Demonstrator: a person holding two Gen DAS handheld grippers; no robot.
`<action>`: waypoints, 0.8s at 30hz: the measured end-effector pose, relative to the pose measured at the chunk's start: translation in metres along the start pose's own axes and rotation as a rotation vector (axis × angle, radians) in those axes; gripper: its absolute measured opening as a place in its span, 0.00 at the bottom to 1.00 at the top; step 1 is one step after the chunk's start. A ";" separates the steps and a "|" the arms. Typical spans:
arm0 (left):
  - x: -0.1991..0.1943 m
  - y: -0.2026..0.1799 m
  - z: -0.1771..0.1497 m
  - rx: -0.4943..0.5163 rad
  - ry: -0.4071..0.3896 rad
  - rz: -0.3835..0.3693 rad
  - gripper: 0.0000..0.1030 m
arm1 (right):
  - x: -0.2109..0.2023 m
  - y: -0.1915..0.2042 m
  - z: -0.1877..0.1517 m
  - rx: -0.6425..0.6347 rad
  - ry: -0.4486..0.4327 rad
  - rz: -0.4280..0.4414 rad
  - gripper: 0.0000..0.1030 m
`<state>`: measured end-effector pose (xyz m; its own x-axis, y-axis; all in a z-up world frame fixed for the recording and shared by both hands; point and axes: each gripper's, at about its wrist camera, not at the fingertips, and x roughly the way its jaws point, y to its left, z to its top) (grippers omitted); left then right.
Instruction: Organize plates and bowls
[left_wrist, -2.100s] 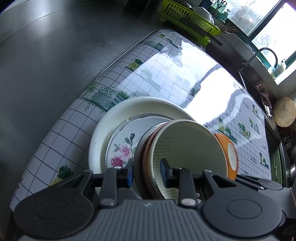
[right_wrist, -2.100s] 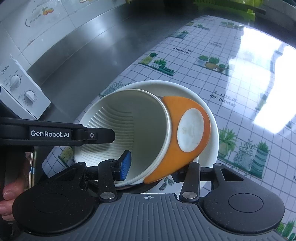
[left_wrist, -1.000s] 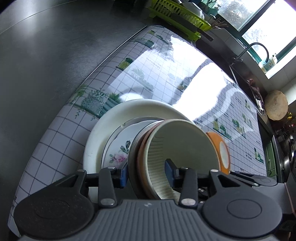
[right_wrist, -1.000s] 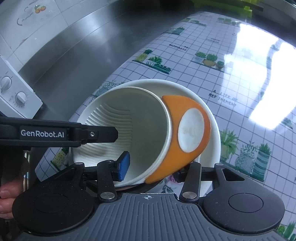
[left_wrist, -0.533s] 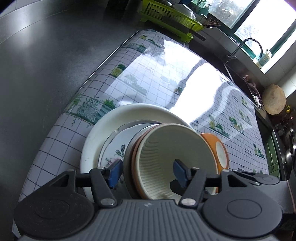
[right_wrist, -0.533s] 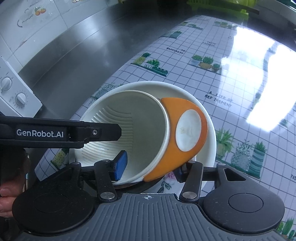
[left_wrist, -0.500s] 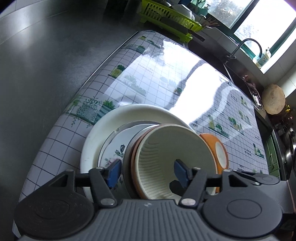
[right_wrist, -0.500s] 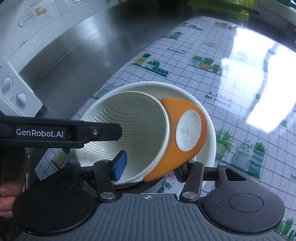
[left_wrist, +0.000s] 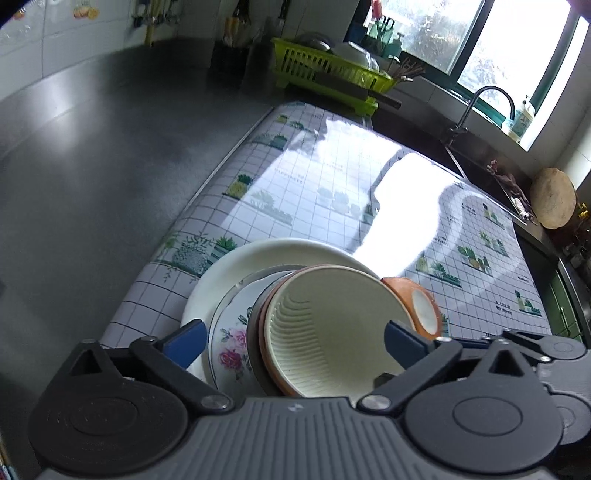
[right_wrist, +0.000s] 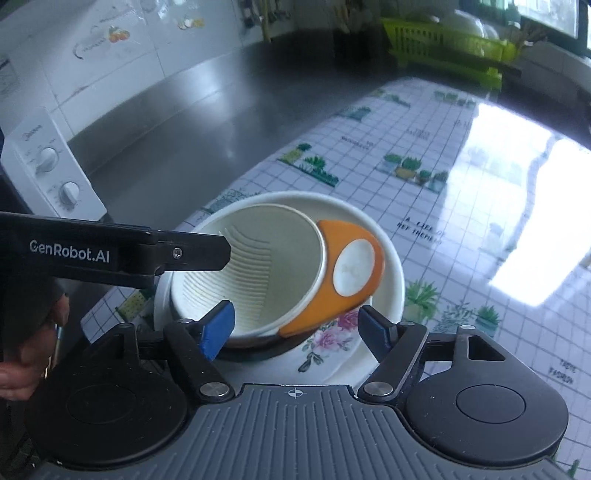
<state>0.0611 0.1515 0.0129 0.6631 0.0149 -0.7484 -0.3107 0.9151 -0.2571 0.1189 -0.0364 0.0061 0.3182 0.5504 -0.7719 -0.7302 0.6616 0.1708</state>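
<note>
A stack of dishes rests on the plant-print mat (left_wrist: 332, 184). A large white plate (left_wrist: 266, 254) carries a floral plate (left_wrist: 229, 343), a dark bowl, a brown bowl and a tilted cream ribbed bowl (left_wrist: 332, 332). An orange bowl (left_wrist: 421, 310) leans upside down against the ribbed one. My left gripper (left_wrist: 293, 341) hangs just above the stack, jaws opening wide, pads clear on both sides. My right gripper (right_wrist: 297, 326) is opening too. Its left pad hangs over the ribbed bowl (right_wrist: 266, 258) and its right pad stands off the orange bowl (right_wrist: 354, 266), neither touching.
Bare steel counter (left_wrist: 92, 147) lies left of the mat. A green dish rack (left_wrist: 332, 74) and a sink tap (left_wrist: 487, 99) stand at the back. A white appliance with knobs (right_wrist: 48, 170) sits at the left. A person's hand (right_wrist: 22, 362) holds the left gripper's handle.
Both grippers' jaws have spread and let go of the bowl rims they pinched. Both have drawn back and up a little, so the stack looks smaller.
</note>
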 end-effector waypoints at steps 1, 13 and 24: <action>-0.004 -0.002 -0.002 -0.001 -0.008 0.006 1.00 | -0.005 0.000 -0.002 -0.008 -0.010 -0.005 0.77; -0.047 -0.024 -0.032 0.017 -0.078 0.077 1.00 | -0.051 -0.002 -0.039 -0.088 -0.071 -0.036 0.84; -0.072 -0.033 -0.070 0.000 -0.072 0.180 1.00 | -0.072 0.007 -0.069 -0.131 -0.093 -0.083 0.88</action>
<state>-0.0241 0.0925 0.0323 0.6437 0.2069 -0.7368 -0.4289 0.8949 -0.1234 0.0489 -0.1065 0.0209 0.4307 0.5457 -0.7188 -0.7695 0.6382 0.0234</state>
